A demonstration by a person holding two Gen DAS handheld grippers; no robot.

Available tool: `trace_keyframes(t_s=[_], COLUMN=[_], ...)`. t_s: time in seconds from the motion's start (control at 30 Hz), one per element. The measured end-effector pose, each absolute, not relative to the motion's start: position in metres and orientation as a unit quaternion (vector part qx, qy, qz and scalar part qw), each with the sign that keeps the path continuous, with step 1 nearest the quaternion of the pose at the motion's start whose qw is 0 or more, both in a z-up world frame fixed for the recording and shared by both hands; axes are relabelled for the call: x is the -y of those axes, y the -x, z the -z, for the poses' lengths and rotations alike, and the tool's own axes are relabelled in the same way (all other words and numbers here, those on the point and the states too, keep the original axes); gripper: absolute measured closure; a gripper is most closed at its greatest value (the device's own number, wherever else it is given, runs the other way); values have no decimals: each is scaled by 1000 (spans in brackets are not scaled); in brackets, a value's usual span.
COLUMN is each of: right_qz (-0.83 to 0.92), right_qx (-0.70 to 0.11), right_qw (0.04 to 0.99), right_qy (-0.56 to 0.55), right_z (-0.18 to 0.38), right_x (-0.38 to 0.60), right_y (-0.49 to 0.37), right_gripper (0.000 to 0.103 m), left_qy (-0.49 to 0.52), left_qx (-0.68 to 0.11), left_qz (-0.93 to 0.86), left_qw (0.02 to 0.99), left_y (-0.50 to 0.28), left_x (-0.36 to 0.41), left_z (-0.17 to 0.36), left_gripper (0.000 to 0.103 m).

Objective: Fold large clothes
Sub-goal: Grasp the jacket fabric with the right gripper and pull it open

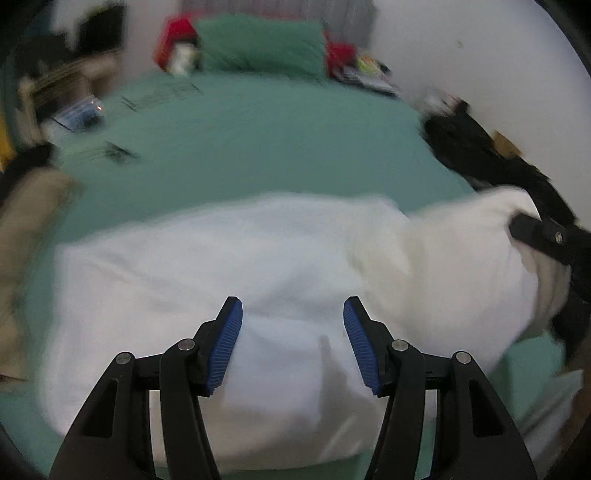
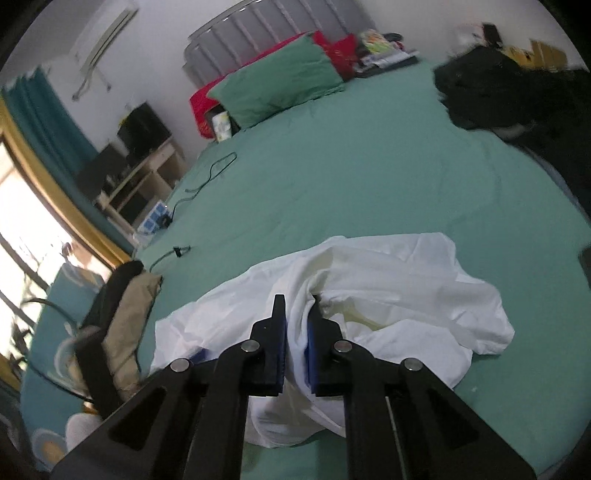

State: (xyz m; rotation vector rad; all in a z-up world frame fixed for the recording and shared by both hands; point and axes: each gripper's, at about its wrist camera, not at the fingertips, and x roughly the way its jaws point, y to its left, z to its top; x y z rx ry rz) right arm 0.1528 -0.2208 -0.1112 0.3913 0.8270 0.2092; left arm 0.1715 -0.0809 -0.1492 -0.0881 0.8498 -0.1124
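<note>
Across the near end of the green bed (image 2: 369, 177) my white garment (image 2: 406, 295) lies rumpled. My right gripper (image 2: 297, 306) pinches a bunched fold; my left gripper (image 1: 293, 314) hangs spread, seemingly just above the cloth, though blur obscures it. I'd grab an edge and tension evenly.

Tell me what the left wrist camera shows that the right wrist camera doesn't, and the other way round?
Only the left wrist view shows the left gripper, open and empty above the white garment. Only the right wrist view shows a bright window, a wooden shelf unit and the grey headboard. Both show the garment on the green bed sheet, the green pillow, black clothes at the bed's far side, and the right gripper shut on a bunched part of the garment.
</note>
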Motion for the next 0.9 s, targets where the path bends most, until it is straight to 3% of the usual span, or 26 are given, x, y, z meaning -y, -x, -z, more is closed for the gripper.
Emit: trace_keyframes(t_s=[0.33, 0.63, 0.9], right_qz=[-115, -167, -260], right_qx=[-420, -460, -517], right_qw=[895, 871, 809], right_qy=[-95, -43, 100], right_z=[108, 137, 176], right_x=[154, 63, -37], right_y=[-162, -173, -157], right_gripper=[93, 93, 93], left_qy=[83, 123, 182], left_qx=[-393, -430, -441], left_qz=[-30, 32, 22], left_qw=[915, 894, 879], left_y=[-155, -146, -141], left_x=[-64, -116, -153], left_z=[130, 164, 181], left_gripper=[43, 43, 43])
